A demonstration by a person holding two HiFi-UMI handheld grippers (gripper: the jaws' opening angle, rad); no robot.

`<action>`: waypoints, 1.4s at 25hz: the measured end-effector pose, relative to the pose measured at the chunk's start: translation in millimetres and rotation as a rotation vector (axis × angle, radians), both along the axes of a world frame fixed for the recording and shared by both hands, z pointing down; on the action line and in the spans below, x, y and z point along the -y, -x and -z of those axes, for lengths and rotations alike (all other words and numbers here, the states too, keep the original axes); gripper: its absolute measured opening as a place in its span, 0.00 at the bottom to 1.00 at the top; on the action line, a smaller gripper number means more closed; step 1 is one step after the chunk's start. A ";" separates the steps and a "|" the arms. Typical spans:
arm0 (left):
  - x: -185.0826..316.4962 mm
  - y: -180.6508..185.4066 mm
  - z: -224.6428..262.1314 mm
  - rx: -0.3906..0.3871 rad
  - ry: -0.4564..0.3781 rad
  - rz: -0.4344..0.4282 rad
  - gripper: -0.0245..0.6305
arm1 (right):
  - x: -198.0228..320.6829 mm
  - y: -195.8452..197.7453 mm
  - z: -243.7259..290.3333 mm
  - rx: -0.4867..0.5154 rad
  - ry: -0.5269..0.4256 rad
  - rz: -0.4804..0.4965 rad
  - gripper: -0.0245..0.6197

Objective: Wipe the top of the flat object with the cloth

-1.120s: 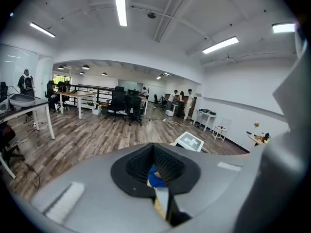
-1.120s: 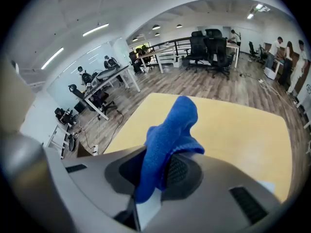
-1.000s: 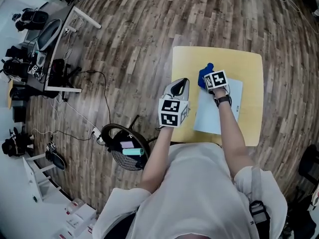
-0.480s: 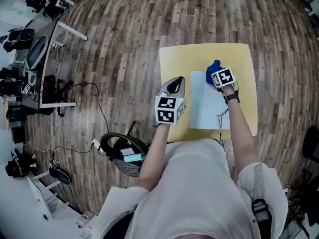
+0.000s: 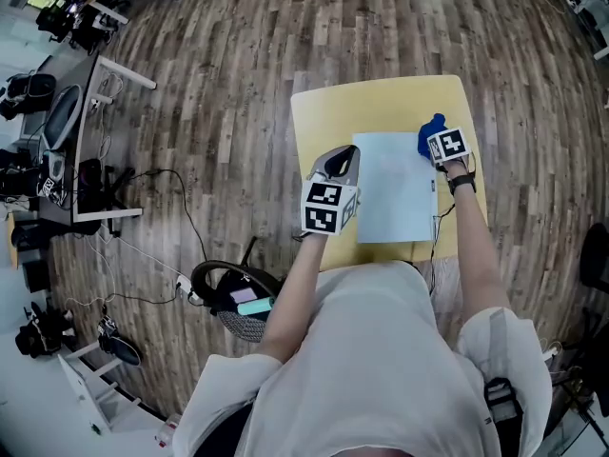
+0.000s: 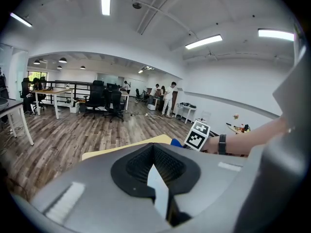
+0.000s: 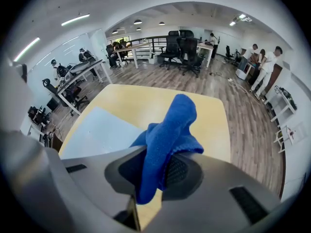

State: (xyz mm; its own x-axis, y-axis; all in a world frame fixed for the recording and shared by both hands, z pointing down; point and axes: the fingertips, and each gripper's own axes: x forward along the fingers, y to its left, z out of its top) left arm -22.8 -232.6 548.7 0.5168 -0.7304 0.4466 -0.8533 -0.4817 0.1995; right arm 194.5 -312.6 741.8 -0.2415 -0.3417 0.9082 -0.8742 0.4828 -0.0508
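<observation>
Cloth (image 7: pixel 171 124) clamped in right gripper (image 7: pixel 154 168), left gripper (image 6: pixel 154 168) closed

The cloth (image 7: pixel 167 125) is showing a plain, strong blue against the right gripper (image 7: pixel 148 171), whose body is looking grey and whose pads (image 7: pixel 177 172) are looking black. The table (image 5: pixel 381 103) is glowing pale yellow; the sheet (image 5: pixel 395 198) on it is reading very light blue, unpatterned. The left gripper (image 5: pixel 340 160) and its partner are wearing white cubes with black squares. At nine o'clock of the table, the floor (image 5: pixel 219 74) is running in streaky brown planks.
</observation>
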 end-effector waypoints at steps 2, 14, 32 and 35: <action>0.2 0.8 2.1 0.001 -0.002 0.004 0.04 | 0.3 3.2 3.4 -0.012 -0.002 0.007 0.15; -2.9 50.1 1.7 0.006 -0.002 0.127 0.04 | -12.6 177.6 37.8 0.202 -0.043 0.251 0.15; -19.4 71.0 12.3 0.022 -0.025 0.152 0.04 | -53.6 222.6 8.0 0.336 0.063 0.247 0.15; -19.7 65.8 12.3 0.020 -0.023 0.135 0.04 | -50.8 203.7 9.7 0.342 0.048 0.219 0.15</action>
